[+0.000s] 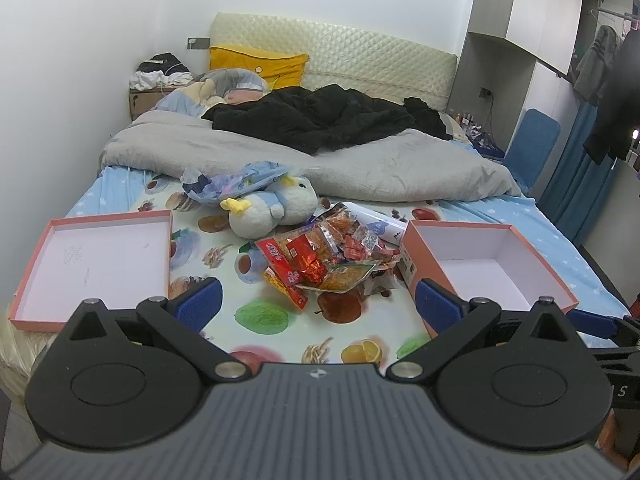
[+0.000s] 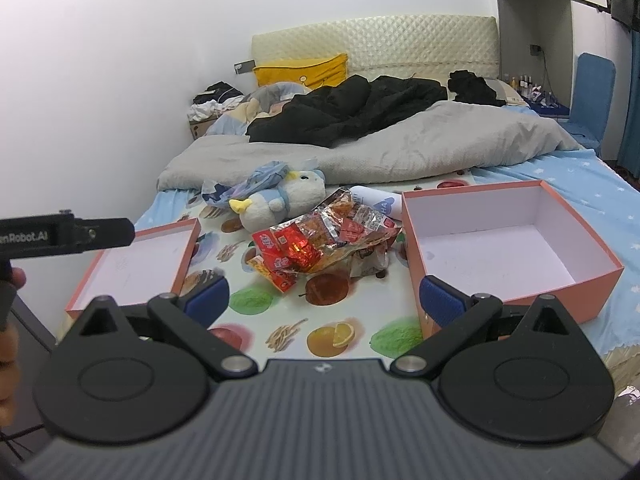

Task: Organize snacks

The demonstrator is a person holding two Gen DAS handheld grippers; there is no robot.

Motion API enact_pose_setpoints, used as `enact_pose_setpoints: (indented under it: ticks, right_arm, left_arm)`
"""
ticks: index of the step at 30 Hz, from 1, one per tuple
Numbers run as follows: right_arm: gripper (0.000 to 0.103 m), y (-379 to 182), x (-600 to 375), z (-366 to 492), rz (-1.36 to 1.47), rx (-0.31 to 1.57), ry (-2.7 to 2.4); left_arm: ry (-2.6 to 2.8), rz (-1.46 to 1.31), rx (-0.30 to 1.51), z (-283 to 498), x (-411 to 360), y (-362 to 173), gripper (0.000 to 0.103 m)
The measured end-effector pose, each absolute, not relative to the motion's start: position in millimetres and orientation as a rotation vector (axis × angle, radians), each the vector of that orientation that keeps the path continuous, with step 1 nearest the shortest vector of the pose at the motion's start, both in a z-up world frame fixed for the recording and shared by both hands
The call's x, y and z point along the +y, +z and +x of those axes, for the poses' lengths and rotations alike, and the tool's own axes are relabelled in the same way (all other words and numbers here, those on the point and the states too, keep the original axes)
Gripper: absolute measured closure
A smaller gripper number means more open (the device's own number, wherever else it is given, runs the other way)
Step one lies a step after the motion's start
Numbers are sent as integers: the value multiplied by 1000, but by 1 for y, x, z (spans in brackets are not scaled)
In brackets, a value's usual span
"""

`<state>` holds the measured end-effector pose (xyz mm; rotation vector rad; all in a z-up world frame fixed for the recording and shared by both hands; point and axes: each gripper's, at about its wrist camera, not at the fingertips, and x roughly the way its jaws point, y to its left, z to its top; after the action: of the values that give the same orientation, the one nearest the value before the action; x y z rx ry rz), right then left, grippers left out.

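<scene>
A pile of snack packets point(image 1: 328, 260) in red, orange and clear wrappers lies on the fruit-print sheet in the middle of the bed; it also shows in the right wrist view point(image 2: 320, 246). A deep pink box point(image 1: 484, 264) point(image 2: 508, 240) with a white inside stands open and empty to its right. A shallow pink lid point(image 1: 96, 260) point(image 2: 140, 268) lies open side up to its left. My left gripper point(image 1: 318, 304) is open and empty, short of the pile. My right gripper point(image 2: 324, 300) is open and empty, also short of the pile.
A white and blue plush toy point(image 1: 276, 208) point(image 2: 280, 198) and a crumpled blue bag point(image 1: 236, 180) lie just behind the snacks. A white tube point(image 1: 380, 220) lies beside them. A grey duvet point(image 1: 280, 156) and black clothes point(image 1: 320, 120) cover the far half of the bed.
</scene>
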<state>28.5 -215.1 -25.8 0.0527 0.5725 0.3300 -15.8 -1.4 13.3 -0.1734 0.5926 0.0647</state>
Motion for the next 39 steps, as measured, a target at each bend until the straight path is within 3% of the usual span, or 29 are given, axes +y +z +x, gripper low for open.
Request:
enact_pose_setpoints:
  ticks: [39]
  right_arm:
    - [0,-54,-215,37,76,627,312]
  left_arm:
    - [16,-143,638,12,-7,-29,0]
